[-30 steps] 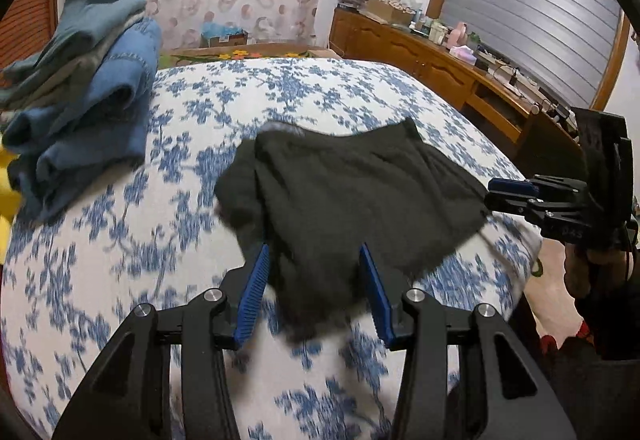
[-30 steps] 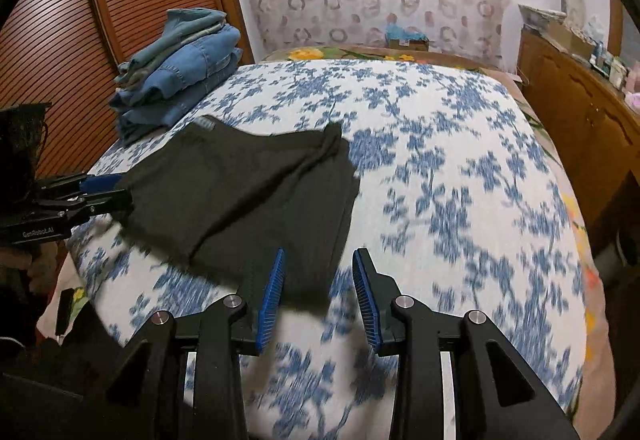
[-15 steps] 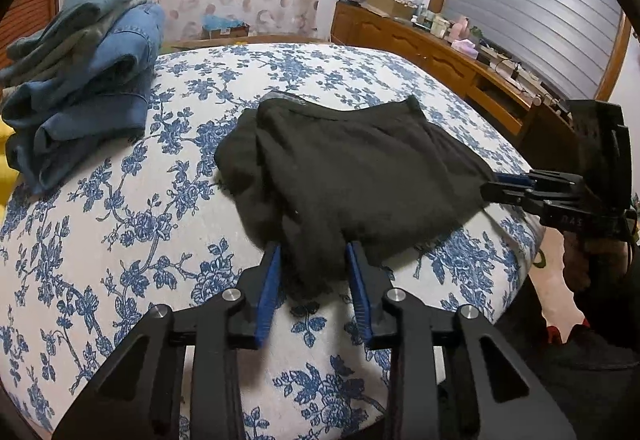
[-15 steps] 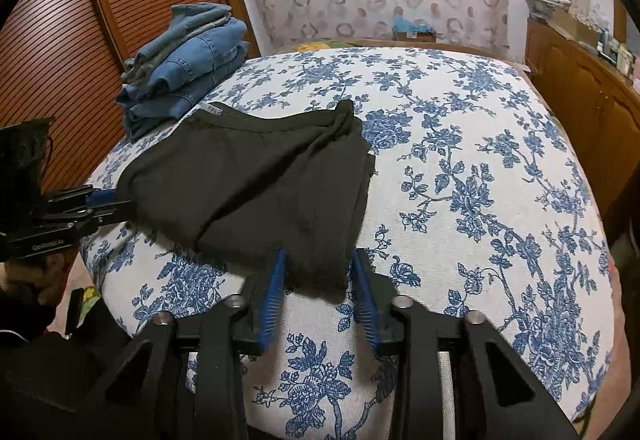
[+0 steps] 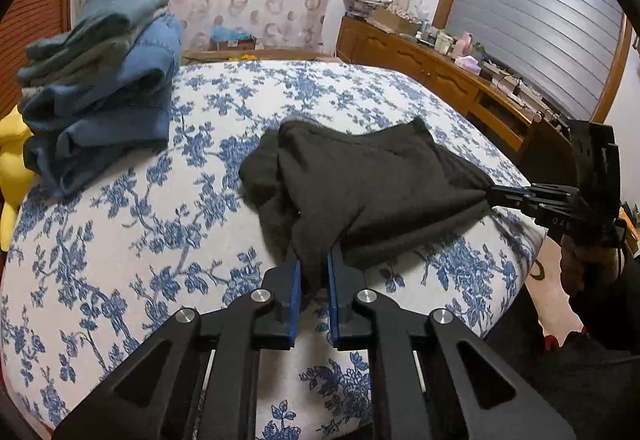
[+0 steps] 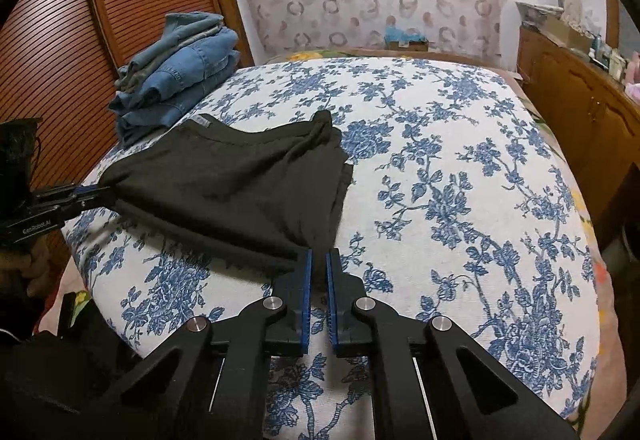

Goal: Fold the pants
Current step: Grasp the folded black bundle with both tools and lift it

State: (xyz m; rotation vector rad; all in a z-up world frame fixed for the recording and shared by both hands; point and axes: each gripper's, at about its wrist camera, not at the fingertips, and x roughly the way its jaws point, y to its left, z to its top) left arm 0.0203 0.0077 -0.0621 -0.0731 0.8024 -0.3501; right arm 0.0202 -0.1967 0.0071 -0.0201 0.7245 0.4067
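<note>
We hold the left gripper (image 5: 313, 272) low over the bed (image 5: 120, 240), its blue-padded fingers (image 5: 295, 282) clamped on a pants (image 5: 360, 191) corner. The right gripper (image 6: 316, 272) sits level beside it, fingers (image 6: 306, 280) pinched on the opposite corner, both pointing across the bed.

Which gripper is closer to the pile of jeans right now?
Left. The left gripper grips the black pants at the corner on the side of the jeans pile; the right gripper holds the corner farther away.
</note>
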